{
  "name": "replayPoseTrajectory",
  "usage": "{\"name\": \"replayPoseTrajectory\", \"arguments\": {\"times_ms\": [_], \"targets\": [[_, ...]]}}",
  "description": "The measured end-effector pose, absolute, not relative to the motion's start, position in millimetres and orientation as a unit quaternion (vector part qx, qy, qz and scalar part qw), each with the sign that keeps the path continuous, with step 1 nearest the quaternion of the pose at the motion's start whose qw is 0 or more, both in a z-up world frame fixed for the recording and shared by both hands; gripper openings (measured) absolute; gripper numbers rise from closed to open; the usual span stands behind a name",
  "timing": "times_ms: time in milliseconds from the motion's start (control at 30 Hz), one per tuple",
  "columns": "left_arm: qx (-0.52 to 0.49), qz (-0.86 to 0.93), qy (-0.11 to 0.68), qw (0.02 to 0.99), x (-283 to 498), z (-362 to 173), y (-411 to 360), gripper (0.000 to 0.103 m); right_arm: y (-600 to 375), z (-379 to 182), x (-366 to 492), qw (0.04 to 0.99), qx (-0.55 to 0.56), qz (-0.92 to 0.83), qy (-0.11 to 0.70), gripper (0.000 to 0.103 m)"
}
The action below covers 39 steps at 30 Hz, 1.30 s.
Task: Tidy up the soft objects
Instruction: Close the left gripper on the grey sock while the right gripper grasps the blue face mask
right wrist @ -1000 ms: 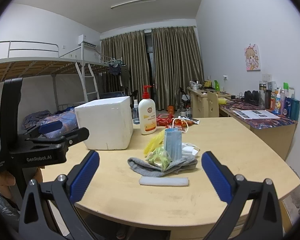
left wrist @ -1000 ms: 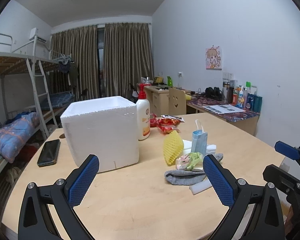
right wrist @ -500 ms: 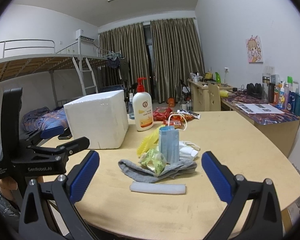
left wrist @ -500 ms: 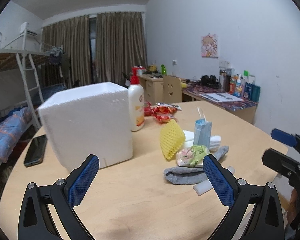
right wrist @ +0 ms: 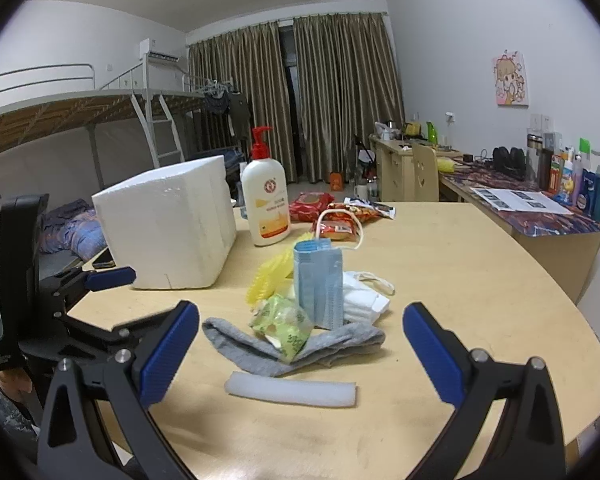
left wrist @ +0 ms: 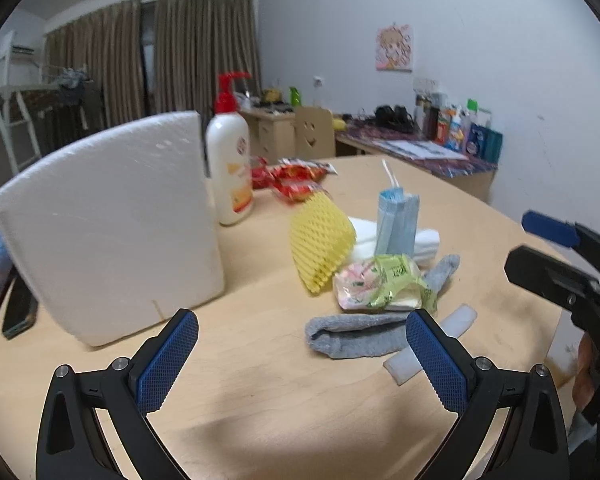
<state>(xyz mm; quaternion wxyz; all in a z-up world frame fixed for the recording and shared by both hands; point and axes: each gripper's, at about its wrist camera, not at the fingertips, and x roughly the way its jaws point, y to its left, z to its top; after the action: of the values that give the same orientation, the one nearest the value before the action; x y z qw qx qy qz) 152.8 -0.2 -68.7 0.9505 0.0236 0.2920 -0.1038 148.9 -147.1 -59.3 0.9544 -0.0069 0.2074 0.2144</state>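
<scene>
1. My right gripper (right wrist: 300, 344) is spread wide and empty; the white foam strip (right wrist: 291, 389) lies at 12 o'clock just ahead of it on the table (right wrist: 460, 280), long axis crosswise.
2. My left gripper (left wrist: 302, 352) is also wide open, empty; the pile sits toward its 1 o'clock, so my right looks nearer.
3. Count: one grey sock (right wrist: 300, 350), one yellow foam net (left wrist: 320, 240), one blue mask pack (right wrist: 318, 284), one green packet (right wrist: 282, 326), one foam box (right wrist: 168, 224).
</scene>
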Motion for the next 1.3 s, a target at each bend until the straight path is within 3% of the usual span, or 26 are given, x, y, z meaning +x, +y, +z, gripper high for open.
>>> {"name": "replayPoseTrajectory", "arguments": {"times_ms": [200,467,633,767,900,1100,1300], "targets": [[0.011,-0.119,0.334,0.935,177.6,-85.8,-3.7,0.102,-146.3,-60.8,166.0,0.951,-0.014,0.211,0.224,0.103],[-0.004,-0.14,0.386,0.912,200.3,-103.6,-5.4,0.093,-145.1,-60.6,183.9,0.949,-0.017,0.211,0.235,0.103],[-0.013,-0.15,0.412,0.899,205.0,-111.5,-6.6,0.072,-141.6,-63.2,193.4,0.946,-0.019,0.214,0.244,0.103],[-0.017,-0.156,0.418,0.895,206.2,-113.0,-6.5,0.066,-140.5,-63.6,200.6,0.944,-0.02,0.214,0.25,0.103],[-0.019,-0.164,0.416,0.894,205.1,-112.3,-7.5,0.053,-140.4,-65.3,205.3,0.943,-0.021,0.217,0.252,0.103],[-0.029,-0.175,0.415,0.893,204.9,-112.5,-7.7,0.021,-139.9,-66.8,210.5,0.941,-0.021,0.219,0.256,0.103],[-0.044,-0.188,0.399,0.896,200.8,-108.7,-2.7,0.01,-132.4,-72.0,221.0,0.935,-0.027,0.216,0.28,0.103]]}}
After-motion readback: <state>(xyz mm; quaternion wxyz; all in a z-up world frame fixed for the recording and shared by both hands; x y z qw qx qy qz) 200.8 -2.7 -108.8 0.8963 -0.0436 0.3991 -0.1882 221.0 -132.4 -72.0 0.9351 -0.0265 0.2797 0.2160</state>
